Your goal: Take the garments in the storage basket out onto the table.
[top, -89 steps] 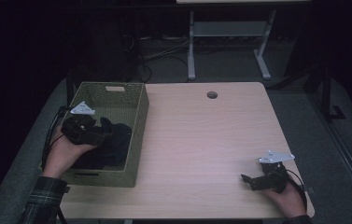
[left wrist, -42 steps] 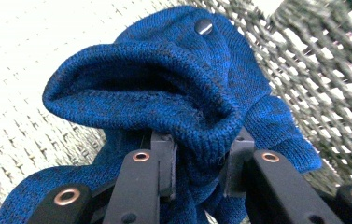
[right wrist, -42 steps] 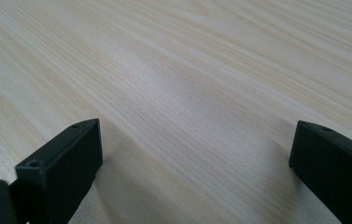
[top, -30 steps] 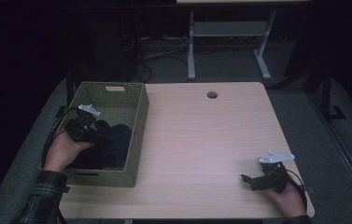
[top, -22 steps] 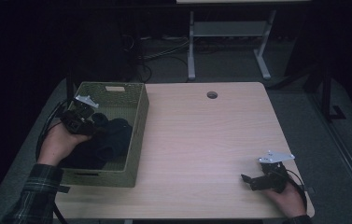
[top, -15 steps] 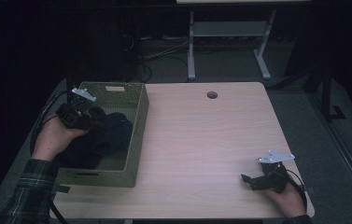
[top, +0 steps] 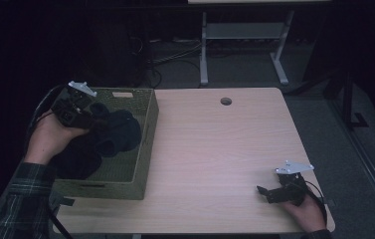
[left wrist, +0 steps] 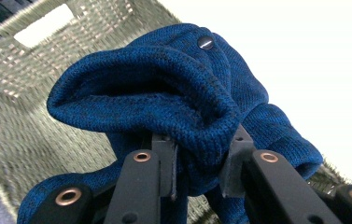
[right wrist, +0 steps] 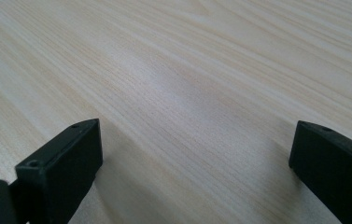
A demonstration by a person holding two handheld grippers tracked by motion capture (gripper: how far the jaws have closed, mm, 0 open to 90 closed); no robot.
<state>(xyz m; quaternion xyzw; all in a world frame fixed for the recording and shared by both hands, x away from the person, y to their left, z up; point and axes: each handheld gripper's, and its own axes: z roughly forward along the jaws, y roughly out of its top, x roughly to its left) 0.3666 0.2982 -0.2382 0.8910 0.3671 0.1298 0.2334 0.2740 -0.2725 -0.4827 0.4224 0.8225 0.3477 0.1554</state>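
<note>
From my seat: light wood table (top: pixel 215 149), grain running lengthwise. Round cable hole (top: pixel 226 101) in tabletop near far edge, at 12 o'clock from table middle. Grey metal stand (top: pixel 239 45) on floor beyond table, at 12 o'clock, two legs, shelf between them. Loose cables (top: pixel 175 57) on dark floor at 11 o'clock, just beside stand. Dark post (top: pixel 346 94) with foot on floor at 2 o'clock.

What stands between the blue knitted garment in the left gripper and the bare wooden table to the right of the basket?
Only the basket's right wall. The left gripper is shut on the blue knitted garment, which hangs over the woven basket. Past that wall the table lies bare up to the right gripper.
</note>
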